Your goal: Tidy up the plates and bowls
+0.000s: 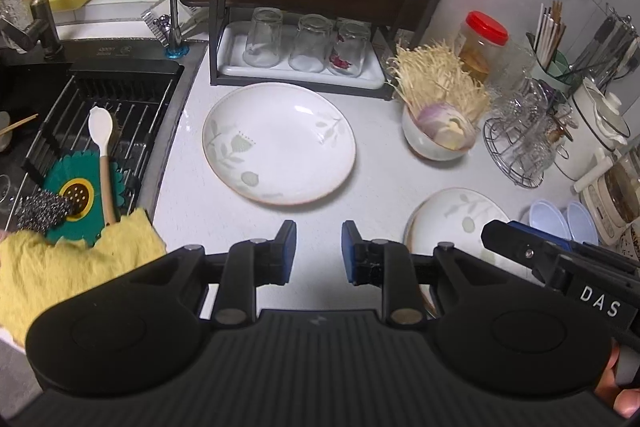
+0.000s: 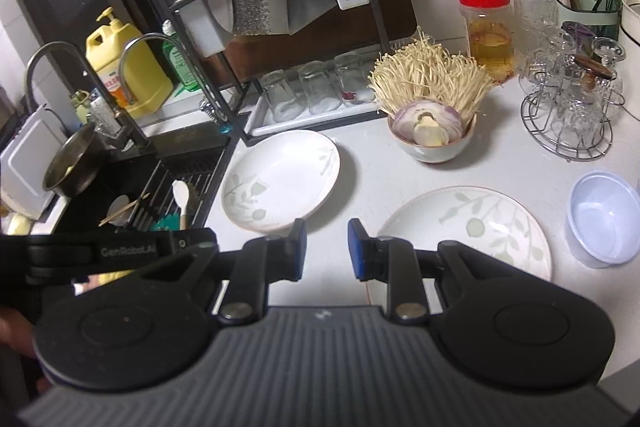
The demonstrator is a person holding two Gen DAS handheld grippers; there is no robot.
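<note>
Both the left gripper [image 1: 319, 251] and the right gripper [image 2: 327, 249] have jaws slightly parted, empty. Approach the deep plate [image 1: 279, 143], lying just before the dish rack [image 1: 296, 39]; clamp its near rim squarely.

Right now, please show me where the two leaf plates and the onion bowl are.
Left plate [image 1: 280, 143], left wrist view, its bare centre.
Right plate [image 2: 492, 223], right wrist view, its leaf-printed inside.
Onion bowl [image 2: 432, 151], right wrist view, its front outer wall.

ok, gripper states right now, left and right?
Left gripper: open, a narrow gap, nothing between the pads, above bare counter.
Right gripper: open, a narrow gap, holding nothing.
</note>
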